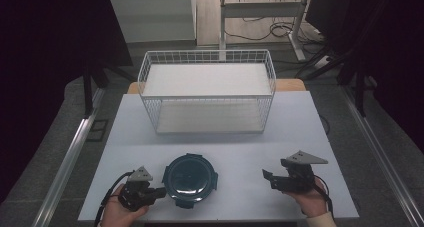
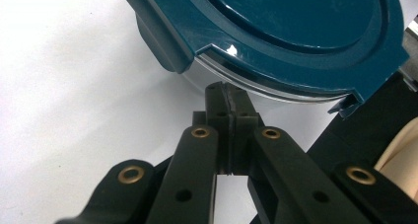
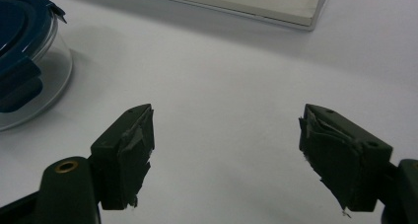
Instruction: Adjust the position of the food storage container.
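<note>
Nudging my closed left hand-held gripper under the teal-lidded glass container's rim at the table's front edge, I keep the right hand-held gripper wide, ready to steady it

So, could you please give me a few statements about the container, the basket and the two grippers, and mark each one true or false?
1. The round container has its dark teal lid on. True.
2. The left gripper has its jaws wide open. False: they are shut together, tips just beside the container's rim.
3. The right gripper has its jaws apart with nothing between them. True.
4. The container sits inside the white wire basket. False: it stands on the table in front of the basket, between the two grippers.
5. The right gripper is gripping a lid clip. False: it is off to the container's right, touching nothing.
</note>
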